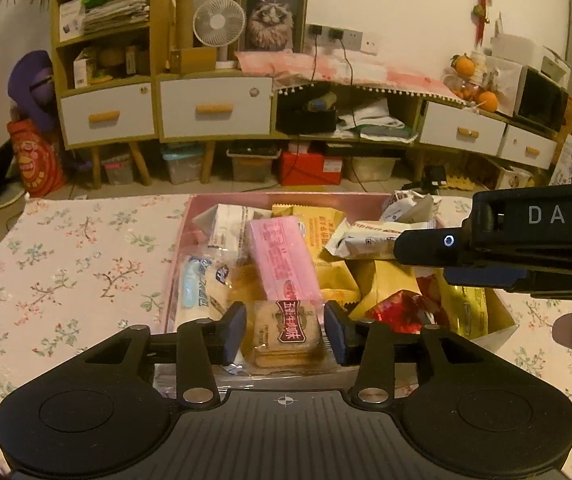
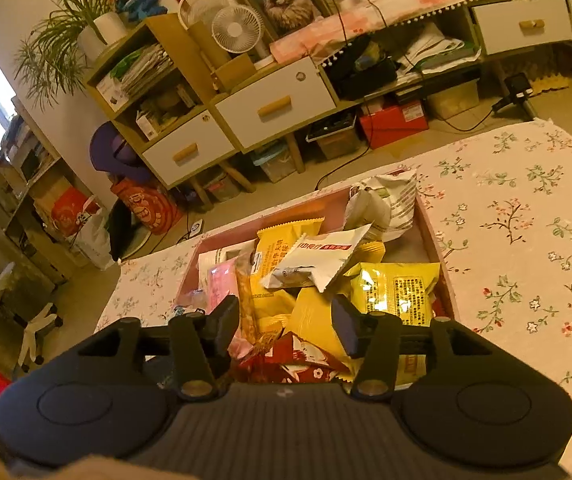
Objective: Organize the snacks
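A pink box (image 1: 202,199) full of snack packets sits on the flowered tablecloth. My left gripper (image 1: 284,330) is open at the box's near edge, its fingers on either side of a clear-wrapped biscuit pack (image 1: 284,334), not clearly pressing it. A pink packet (image 1: 282,258) lies just beyond. My right gripper (image 2: 284,324) is open and empty above the yellow packets (image 2: 394,292) and a white packet (image 2: 320,258). Its body also shows at the right of the left wrist view (image 1: 526,240).
The box (image 2: 432,240) takes the table's middle. Flowered cloth (image 1: 74,264) lies to its left and also to its right (image 2: 526,232). A white crinkled bag (image 2: 382,200) stands at the box's far corner. Cabinets, fans and bins stand beyond the table.
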A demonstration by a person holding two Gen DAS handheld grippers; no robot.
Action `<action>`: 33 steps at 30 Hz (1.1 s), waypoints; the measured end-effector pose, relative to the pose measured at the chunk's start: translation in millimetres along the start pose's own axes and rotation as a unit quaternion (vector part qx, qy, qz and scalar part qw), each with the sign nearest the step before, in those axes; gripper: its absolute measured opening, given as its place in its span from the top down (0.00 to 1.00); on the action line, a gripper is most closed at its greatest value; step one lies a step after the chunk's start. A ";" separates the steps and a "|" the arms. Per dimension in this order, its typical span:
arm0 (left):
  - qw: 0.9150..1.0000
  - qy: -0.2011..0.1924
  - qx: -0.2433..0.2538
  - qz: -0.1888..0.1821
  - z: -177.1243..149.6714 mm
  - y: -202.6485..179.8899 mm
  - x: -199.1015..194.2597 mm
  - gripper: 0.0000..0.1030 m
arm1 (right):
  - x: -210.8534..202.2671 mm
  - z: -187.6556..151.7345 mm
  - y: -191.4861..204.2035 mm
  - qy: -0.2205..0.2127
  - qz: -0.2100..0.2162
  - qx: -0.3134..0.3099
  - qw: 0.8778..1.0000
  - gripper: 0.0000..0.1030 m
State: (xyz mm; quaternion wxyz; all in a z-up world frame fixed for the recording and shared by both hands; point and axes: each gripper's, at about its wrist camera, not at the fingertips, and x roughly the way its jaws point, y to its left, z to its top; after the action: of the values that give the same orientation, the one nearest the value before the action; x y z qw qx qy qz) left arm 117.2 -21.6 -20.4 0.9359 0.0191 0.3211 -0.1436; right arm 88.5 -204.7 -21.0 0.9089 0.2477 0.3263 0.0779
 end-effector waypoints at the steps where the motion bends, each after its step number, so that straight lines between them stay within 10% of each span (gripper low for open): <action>1: 1.000 0.000 -0.001 -0.001 0.5 0.4 -1.8 0.58 | -1.1 -0.1 0.3 0.000 0.000 -0.001 1.000 0.51; 20: 0.996 0.078 0.038 0.006 -20.4 -0.2 -69.4 0.14 | -62.6 -20.0 14.1 0.030 -0.095 -0.105 0.990 0.07; 33: 0.989 0.137 0.004 0.052 -39.2 -5.6 -107.1 0.02 | -91.5 -51.5 21.8 0.066 -0.144 -0.087 0.984 0.00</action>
State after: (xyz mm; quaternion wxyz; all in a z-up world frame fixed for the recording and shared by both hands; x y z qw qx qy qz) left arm 11.6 5.4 13.8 0.8891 0.0587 0.4445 -0.0918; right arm -14.5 -193.1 6.5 0.9053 0.1125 0.4095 -0.0095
